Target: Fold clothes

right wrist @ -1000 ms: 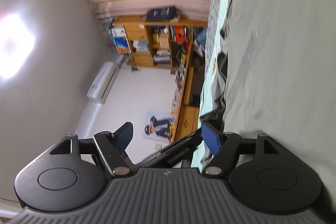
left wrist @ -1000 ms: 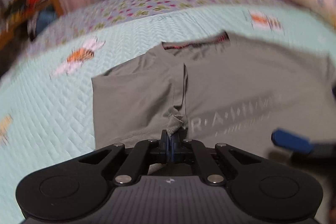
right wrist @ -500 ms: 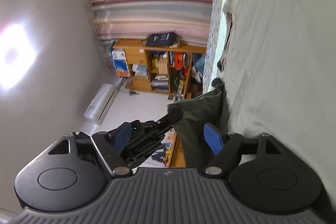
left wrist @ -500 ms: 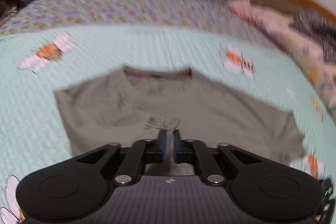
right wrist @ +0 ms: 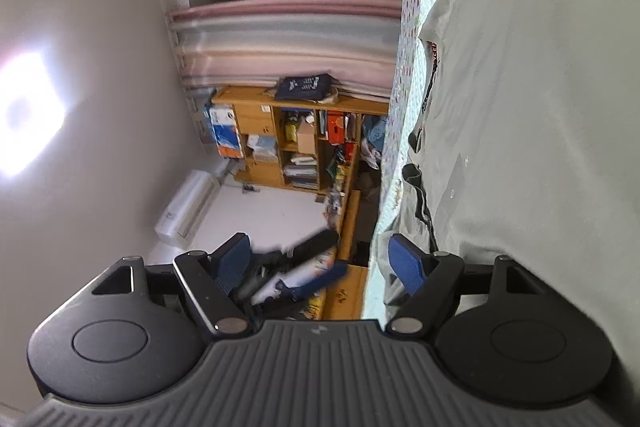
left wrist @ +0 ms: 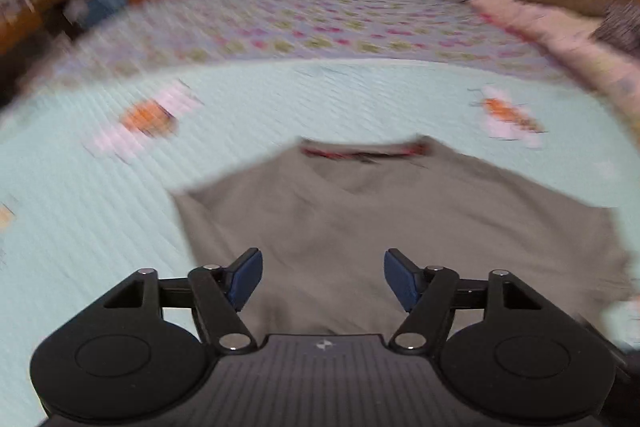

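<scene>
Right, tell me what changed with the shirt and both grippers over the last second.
The left gripper was pinching a fold of the grey T-shirt; its jaws have just been opening and it has let go, with nothing between them now. The released sleeve lies folded over the shirt. The right gripper stayed open and empty, and the shirt still lies on the mint quilt.

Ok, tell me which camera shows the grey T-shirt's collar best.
The left wrist view: the T-shirt lies spread across the bed, its collar facing the camera, though blurred. The right wrist view shows the collar only edge-on, sideways along the frame's right.
</scene>
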Motion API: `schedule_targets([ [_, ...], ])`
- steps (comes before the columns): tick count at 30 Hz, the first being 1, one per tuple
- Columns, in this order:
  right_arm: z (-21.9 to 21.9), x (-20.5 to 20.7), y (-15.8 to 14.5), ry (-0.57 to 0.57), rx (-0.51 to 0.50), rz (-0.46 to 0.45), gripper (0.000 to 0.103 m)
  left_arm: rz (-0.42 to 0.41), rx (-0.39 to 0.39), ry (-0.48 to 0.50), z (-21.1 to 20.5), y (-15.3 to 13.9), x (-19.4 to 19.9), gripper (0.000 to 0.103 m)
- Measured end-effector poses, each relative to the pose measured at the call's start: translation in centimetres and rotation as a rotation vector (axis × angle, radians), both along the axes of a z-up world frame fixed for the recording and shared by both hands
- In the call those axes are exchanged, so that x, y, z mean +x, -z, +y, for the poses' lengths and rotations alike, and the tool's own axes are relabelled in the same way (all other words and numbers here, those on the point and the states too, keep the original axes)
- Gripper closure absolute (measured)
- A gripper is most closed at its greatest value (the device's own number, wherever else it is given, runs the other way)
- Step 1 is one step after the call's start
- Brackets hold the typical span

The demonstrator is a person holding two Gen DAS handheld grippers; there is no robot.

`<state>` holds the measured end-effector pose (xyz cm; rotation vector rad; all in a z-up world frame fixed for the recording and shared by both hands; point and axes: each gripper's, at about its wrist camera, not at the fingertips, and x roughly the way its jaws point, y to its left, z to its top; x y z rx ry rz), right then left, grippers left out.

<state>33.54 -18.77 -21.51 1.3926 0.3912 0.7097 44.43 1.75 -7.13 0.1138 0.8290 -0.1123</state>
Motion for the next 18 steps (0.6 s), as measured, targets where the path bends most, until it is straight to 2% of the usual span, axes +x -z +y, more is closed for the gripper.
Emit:
schedule_targets([
  [1, 0.1, 0.0, -0.2, -0.003, -0.024, -0.005, 0.026, 0.002, 0.042, -0.006, -0.5, 0.4, 0.8, 0.021],
  [8, 1.6, -1.0, -2.6, -0.003, -0.338, -0.029, 0.026, 0.05, 0.27, -0.028, -5.3, 3.4, 5.1, 0.02],
  [11, 1.5, -1.2, -3.0, 0.025, -0.382, -0.025, 0.026, 0.067, 0.395, -0.027, -7.2, 4.7, 6.3, 0.024],
  [13, 1.1, -1.2, -3.0, 0.045, -0.38, -0.02, 0.026, 0.095, 0.419, -0.028, -7.7, 5.3, 6.8, 0.03],
  [16, 0.9, -1.1, -2.6, 0.046, -0.361, -0.006, 0.026, 0.112, 0.398, -0.046, -7.7, 5.5, 7.5, 0.033],
  [18, 1.1, -1.0, -2.8, 0.046, -0.36, -0.003, 0.026, 0.126, 0.375, -0.053, -7.4, 5.7, 7.9, 0.043],
])
